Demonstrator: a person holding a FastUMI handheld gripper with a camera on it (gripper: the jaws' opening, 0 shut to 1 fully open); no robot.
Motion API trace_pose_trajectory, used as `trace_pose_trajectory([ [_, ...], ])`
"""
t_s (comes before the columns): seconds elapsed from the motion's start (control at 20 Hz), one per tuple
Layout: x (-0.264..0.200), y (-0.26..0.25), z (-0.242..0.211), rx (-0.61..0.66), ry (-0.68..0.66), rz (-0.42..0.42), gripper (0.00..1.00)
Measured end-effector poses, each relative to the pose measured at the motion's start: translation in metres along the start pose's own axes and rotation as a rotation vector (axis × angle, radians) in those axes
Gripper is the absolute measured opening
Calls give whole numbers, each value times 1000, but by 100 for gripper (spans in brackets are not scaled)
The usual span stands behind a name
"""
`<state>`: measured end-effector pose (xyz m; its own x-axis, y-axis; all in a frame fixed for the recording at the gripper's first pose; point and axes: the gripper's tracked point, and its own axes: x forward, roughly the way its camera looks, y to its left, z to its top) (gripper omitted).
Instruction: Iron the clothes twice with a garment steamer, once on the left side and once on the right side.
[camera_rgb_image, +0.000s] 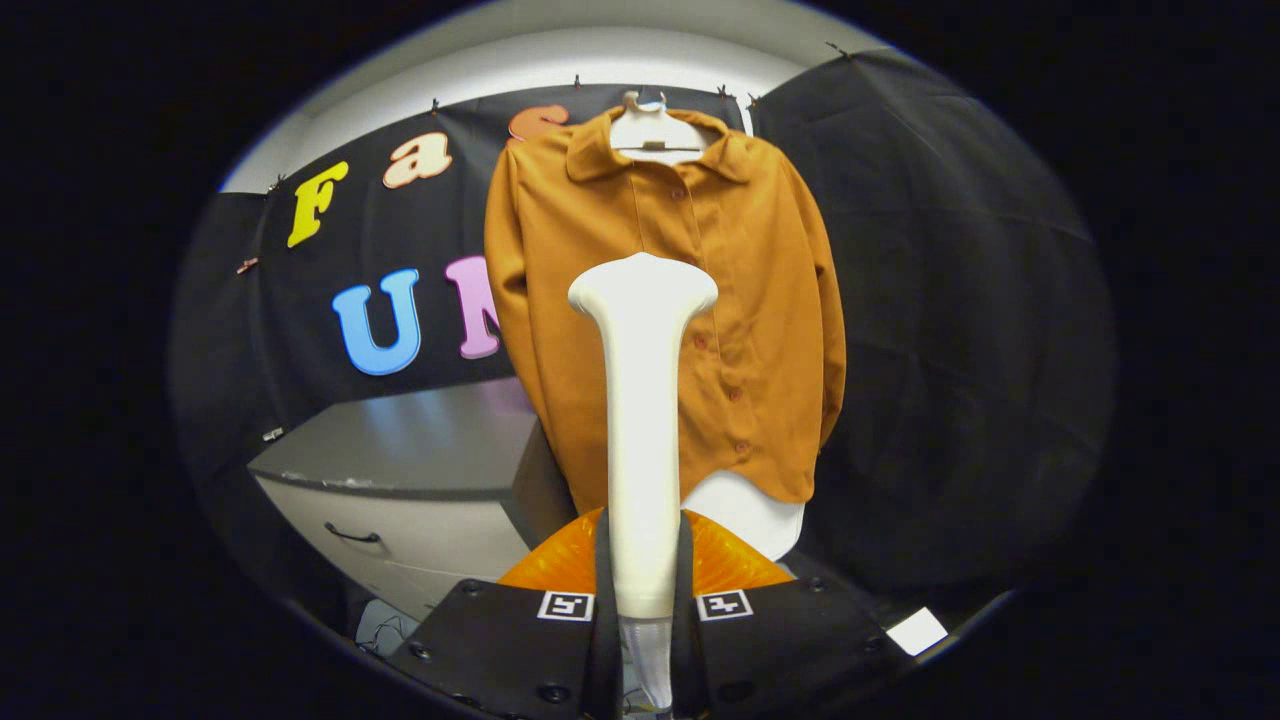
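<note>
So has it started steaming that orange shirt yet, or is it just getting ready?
Done: the gripper is shut on the steamer, held upright. In hand: its head is raised before the shirt on its hanger; I cannot tell if they touch. Left, as far as this view shows: both passes, left and right.

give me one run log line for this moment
gripper: shut on steamer | steamer: upright, head before shirt | shirt: hanging

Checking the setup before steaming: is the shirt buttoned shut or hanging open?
Buttoned shut. The orange shirt hangs on a hanger with its front closed, beyond the steamer gripped between the fingers.
</note>
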<state>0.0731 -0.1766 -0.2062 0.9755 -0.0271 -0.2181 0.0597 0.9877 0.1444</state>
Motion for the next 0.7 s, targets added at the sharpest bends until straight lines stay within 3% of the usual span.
trace_pose_trajectory([
  [0.3,-6,1,113,-27,-215,22,22],
  [0.7,12,-26,195,-14,-357,8,22],
])
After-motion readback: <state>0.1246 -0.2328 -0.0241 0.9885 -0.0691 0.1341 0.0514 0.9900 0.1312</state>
